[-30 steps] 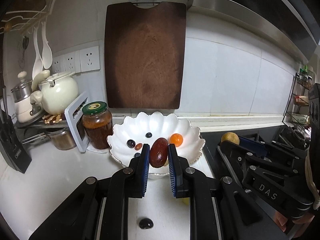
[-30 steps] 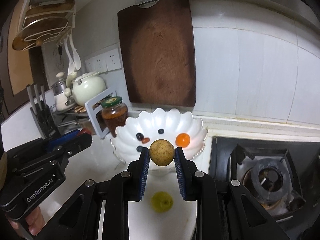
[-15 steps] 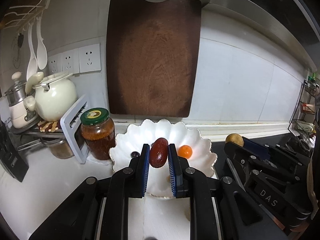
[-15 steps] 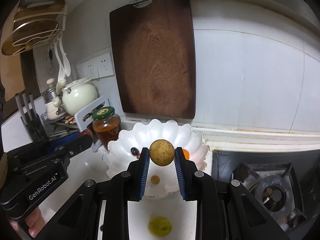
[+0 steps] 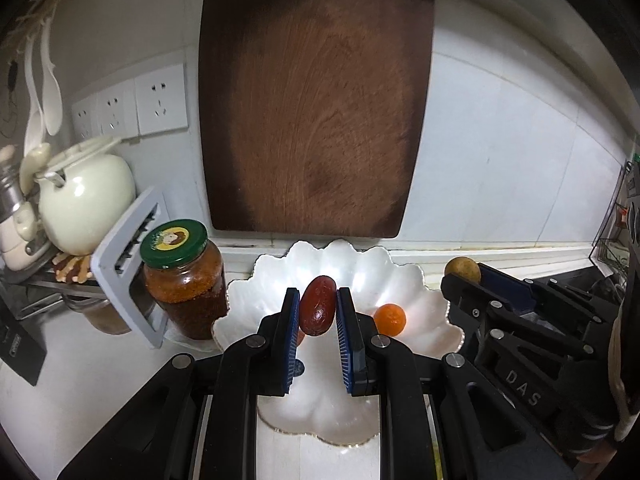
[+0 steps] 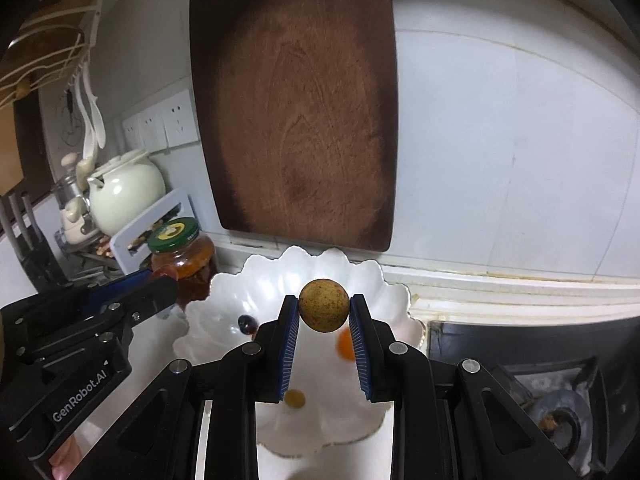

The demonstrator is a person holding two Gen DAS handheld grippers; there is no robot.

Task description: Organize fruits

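A white scalloped bowl sits on the counter against the wall. My left gripper is shut on a dark red date and holds it over the bowl. My right gripper is shut on a round tan fruit, also over the bowl; this gripper shows at the right of the left wrist view. In the bowl lie an orange fruit, a dark grape and a small yellow fruit.
A brown cutting board hangs on the wall behind the bowl. A jar with a green lid, a grey rack and a cream teapot stand to the left. A gas stove lies to the right.
Both grippers have moved forward with their fruits, from in front of the bowl to above it. The green fruit and dark fruit on the counter have dropped out of view.
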